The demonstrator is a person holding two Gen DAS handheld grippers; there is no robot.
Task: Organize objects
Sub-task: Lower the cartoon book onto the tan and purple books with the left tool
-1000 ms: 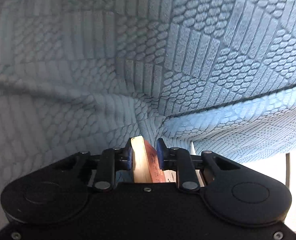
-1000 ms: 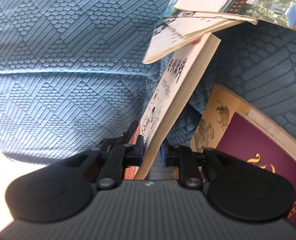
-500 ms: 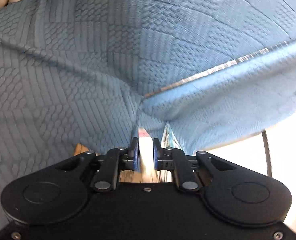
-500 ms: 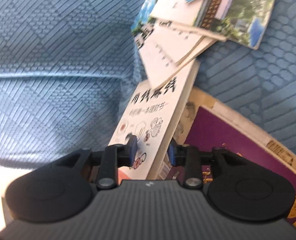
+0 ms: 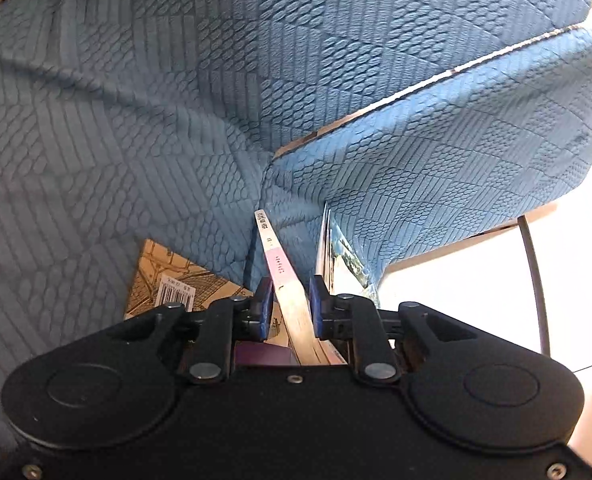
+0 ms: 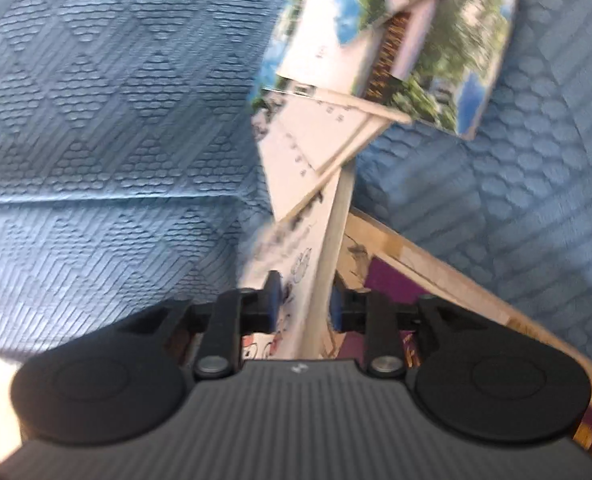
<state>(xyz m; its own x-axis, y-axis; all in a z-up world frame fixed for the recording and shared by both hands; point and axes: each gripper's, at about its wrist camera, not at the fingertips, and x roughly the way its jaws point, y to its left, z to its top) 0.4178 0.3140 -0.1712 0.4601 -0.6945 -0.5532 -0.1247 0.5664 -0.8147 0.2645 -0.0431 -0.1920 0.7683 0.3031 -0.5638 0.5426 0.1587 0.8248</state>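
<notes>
A thin white paperback book with a pink-banded spine (image 5: pixel 276 264) is seen edge-on between the narrow jaws of the left gripper (image 5: pixel 290 309), which have just been opening; pad contact cannot be told. The right gripper (image 6: pixel 306 306) jaws, just closing, flank the same cartoon-covered book above a purple hardback (image 6: pixel 400 296) on blue textured upholstery (image 6: pixel 115 120).

You see a blue quilted sofa cover (image 5: pixel 175 120) filling the view, with a bright pale floor (image 5: pixel 456 300) at right.
</notes>
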